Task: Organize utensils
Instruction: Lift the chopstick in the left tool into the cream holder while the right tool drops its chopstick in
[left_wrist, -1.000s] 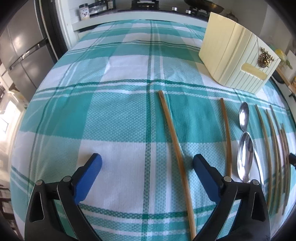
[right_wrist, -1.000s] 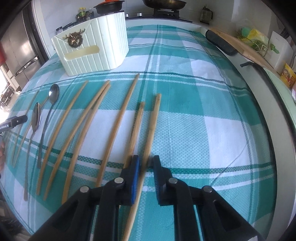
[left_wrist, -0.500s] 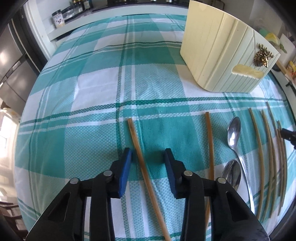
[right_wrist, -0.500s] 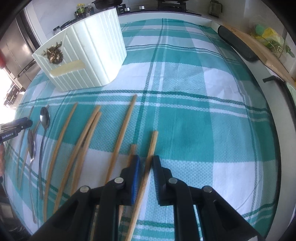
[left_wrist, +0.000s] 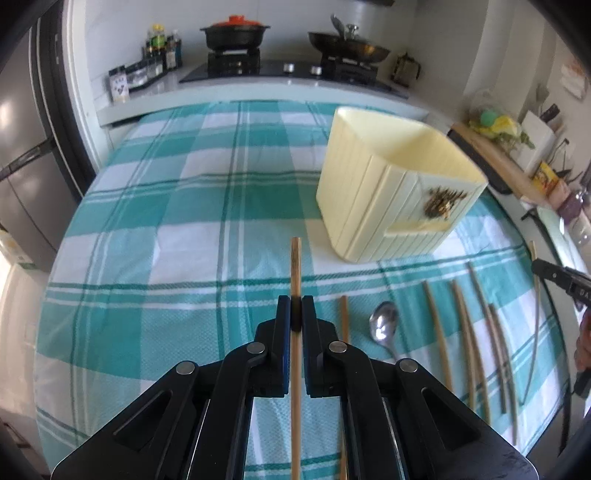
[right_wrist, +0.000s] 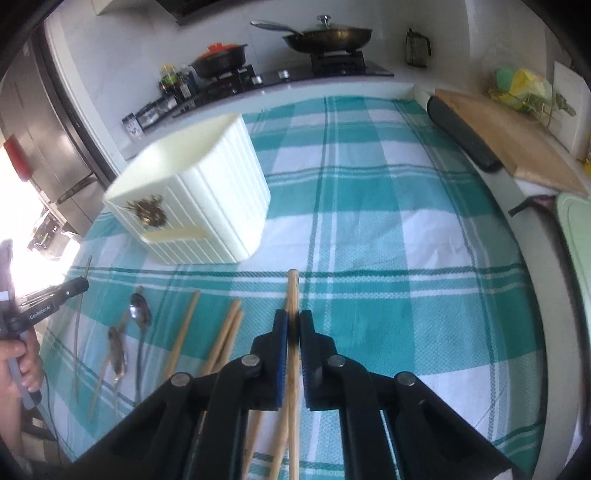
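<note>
The left gripper (left_wrist: 296, 312) has just closed its blue-padded fingers (left_wrist: 283, 314) on a single wooden chopstick (left_wrist: 296, 266), which runs straight up between them, its tip clear of the cloth and pointing toward the cream ribbed utensil holder (left_wrist: 373, 192). The right gripper (right_wrist: 293, 325) is likewise clamped on a second chopstick (right_wrist: 293, 291), pinched between its fingers (right_wrist: 280, 328) with its end raised above the checked teal-and-white tablecloth (right_wrist: 369, 229) that covers the worktop. Just right of the left gripper, one more chopstick (left_wrist: 343, 314) and a metal spoon (left_wrist: 384, 325) lie flat on the cloth, and beyond them a row of loose chopsticks (left_wrist: 461, 332) lies side by side. In the right wrist view the same spread sits to the left: several chopsticks (right_wrist: 227, 336), a spoon (right_wrist: 139, 314) and a blurred piece beside it that I cannot make out. The holder stands upright and open-topped behind the row, a brass ornament (left_wrist: 441, 203) on its front. A stove with a black pot (left_wrist: 234, 33) and a pan (left_wrist: 349, 44) sits past the cloth
</note>
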